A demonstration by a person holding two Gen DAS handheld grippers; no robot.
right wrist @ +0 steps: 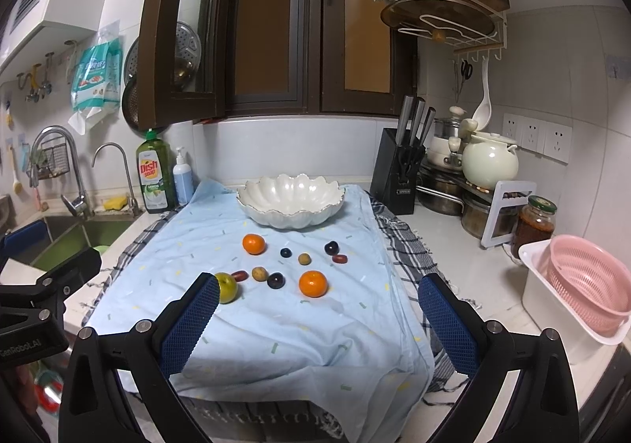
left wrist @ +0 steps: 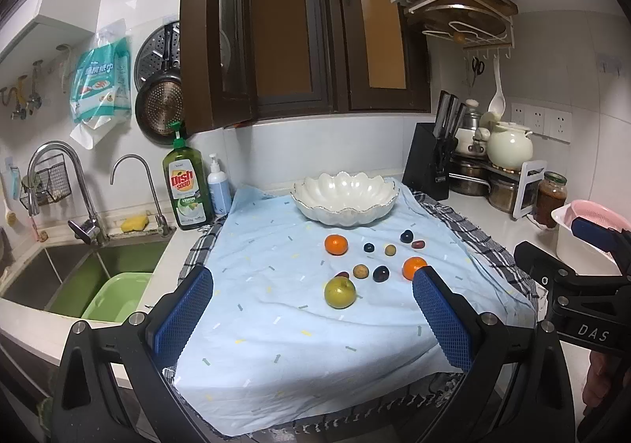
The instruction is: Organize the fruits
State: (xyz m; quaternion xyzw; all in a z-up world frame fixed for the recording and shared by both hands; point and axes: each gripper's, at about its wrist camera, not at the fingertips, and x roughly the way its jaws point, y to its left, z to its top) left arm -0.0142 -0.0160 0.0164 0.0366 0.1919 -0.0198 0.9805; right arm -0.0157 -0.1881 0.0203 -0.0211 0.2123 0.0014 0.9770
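Landmark: white scalloped bowl point(left wrist: 344, 197), empty, standing at the back of the pale blue cloth point(left wrist: 276, 324) on the worktop point(right wrist: 465, 269).
Fruits: all lie loose on the cloth in front of the bowl; none is in it.
Oranges: one orange point(left wrist: 336, 244) just in front of the bowl's left side, a second orange point(right wrist: 313, 283) further forward, toward its right side.
Green apple point(left wrist: 339, 293): furthest from the bowl, with a small red fruit point(right wrist: 239, 275) touching or just beside it.
Small fruits: dark plums and brownish round ones scattered between the two oranges, apart from each other.
Left gripper point(left wrist: 311, 318): blue pads wide apart, hovering above the cloth, holding nothing.
Right gripper point(right wrist: 319, 324): pads likewise spread wide, empty, in front of the fruits.
Left of the bowl: green bottle point(left wrist: 187, 190) reading "Dish soap" and "LEMON", a white pump bottle point(left wrist: 219, 192), then the sink point(left wrist: 79, 277).
Right of the bowl: black knife block point(right wrist: 400, 174), pots, a sauce jar point(right wrist: 534, 226), a pink colander point(right wrist: 587, 281).
Way to the bowl: only the scattered fruits lie between the grippers and it.
Other writing: "DAS" on the right gripper's body, "GenRobot.AI" on the left's.
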